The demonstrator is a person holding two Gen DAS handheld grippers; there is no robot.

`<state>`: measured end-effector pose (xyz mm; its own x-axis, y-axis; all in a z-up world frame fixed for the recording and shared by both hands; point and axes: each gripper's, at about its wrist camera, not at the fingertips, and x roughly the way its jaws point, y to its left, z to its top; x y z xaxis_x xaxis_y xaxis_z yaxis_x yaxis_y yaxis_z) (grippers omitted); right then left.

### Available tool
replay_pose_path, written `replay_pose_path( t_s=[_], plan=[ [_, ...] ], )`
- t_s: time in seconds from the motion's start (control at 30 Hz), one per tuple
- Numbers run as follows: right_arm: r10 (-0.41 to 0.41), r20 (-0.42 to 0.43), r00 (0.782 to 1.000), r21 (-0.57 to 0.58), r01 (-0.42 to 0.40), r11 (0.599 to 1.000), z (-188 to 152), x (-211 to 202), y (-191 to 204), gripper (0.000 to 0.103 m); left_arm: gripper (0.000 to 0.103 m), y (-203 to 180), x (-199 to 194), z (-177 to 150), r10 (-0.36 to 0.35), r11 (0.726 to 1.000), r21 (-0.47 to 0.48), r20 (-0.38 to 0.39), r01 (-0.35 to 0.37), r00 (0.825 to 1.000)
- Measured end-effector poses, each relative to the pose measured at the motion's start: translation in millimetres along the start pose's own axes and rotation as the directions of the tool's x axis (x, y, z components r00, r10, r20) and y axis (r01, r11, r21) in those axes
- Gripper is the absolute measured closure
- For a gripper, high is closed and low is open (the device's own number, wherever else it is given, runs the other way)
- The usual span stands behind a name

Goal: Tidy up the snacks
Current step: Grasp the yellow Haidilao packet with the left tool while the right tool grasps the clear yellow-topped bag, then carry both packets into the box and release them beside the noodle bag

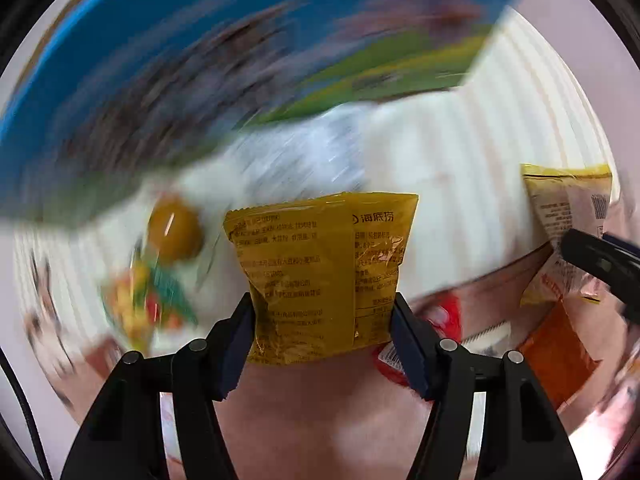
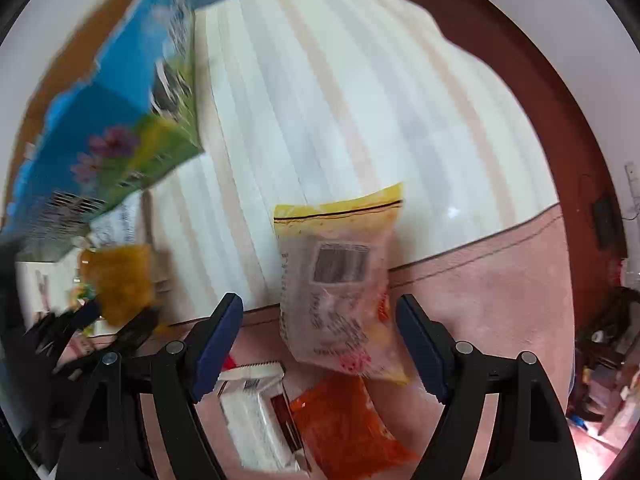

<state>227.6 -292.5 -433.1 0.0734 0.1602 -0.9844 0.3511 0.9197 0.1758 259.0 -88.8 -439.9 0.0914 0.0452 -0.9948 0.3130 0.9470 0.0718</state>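
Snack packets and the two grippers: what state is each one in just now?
Left gripper: shut on the mustard packet.
Mustard packet: gripped at both sides.
Right gripper: open, pads clear of the pale packet.
Pale packet: between the open jaws, ungripped, blurred.
Orange packet: lying on the pink surface.
White packet: lying flat beside the orange one.
Blue box: blurred, state unclear.

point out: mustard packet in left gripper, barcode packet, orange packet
mustard packet [image 1: 316,276]: left wrist view, printed middle.
barcode packet [image 2: 340,268]: right wrist view, barcode label.
orange packet [image 2: 344,428]: right wrist view, middle of its face.
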Motion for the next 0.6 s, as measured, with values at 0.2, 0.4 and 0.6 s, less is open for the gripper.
replay_pose_path(
  t_s=[0.2, 0.4, 0.6],
  plan=[
    [-0.131, -0.02, 0.991, -0.077, 0.129, 0.989, -2.6, 23.0, 14.4, 0.049, 0.041, 83.7, 30.2, -65.8, -0.142, 0.953, -0.279, -0.075, 0.116, 0.987],
    [0.076, -0.083, 0.994, -0.101, -0.085, 0.991, 0.0, 16.1, 36.4, 0.053, 0.038, 122.4, 80.1, -100.8, -0.271, 0.887, -0.413, -0.1, 0.208, 0.957],
    [0.098, -0.165, 0.981, -0.057, -0.109, 0.992, 3.2, 30.9, 37.8, 0.038, 0.036, 133.8, 90.6, -65.8, -0.253, 0.897, -0.403, -0.136, 0.179, 0.958]
  ],
)
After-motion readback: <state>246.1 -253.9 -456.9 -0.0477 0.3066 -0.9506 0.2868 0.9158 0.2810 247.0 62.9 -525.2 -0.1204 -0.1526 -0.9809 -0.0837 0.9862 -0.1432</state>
